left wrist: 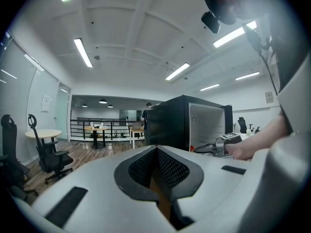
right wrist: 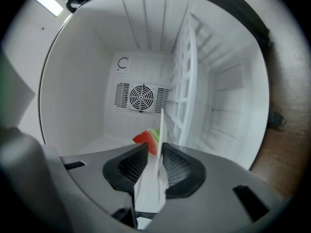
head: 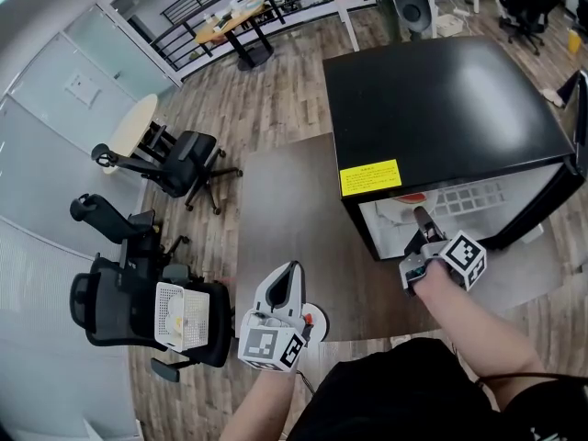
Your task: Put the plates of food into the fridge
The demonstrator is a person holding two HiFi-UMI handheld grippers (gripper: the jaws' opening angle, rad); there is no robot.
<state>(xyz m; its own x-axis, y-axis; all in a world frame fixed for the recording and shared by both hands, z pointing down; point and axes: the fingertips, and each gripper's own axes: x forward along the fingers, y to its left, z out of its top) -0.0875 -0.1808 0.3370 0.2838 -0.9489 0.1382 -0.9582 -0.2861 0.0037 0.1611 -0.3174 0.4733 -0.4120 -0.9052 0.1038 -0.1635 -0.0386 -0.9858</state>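
1. Closest sits the left gripper [head: 289, 278], low over the near edge of the bench [head: 285, 200]; its jaws are together with nothing between them, and it takes no part in the step
2. Further off, the right gripper [head: 421, 223] reaches into the open fridge [head: 441, 90], which stands on the bench; its jaws are clamped on the rim of a white plate [right wrist: 153, 188] that carries a watermelon slice [right wrist: 146, 139]
3. That plate is already inside the compartment, parallel to the white wire shelf [right wrist: 182, 81] and just above it; whether its underside touches the bars I cannot tell
4. My reading is that the step in hand is setting the plate down; to do it well, keep the plate flat so the slice does not slide, and lower it until the shelf bears its weight
5. Only then let the jaws part, wide enough to clear the rim on both faces; draw the gripper straight back along its own line, so that a pad does not drag the plate forward or tip it
6. Place the plate well in from the shelf's front edge, where a nudge cannot send it off
7. Pose: the right forearm stretches forward to the fridge mouth; the gripper points about level and is rolled onto its side, one jaw over the rim and one under; the left gripper also points about level, away from the person
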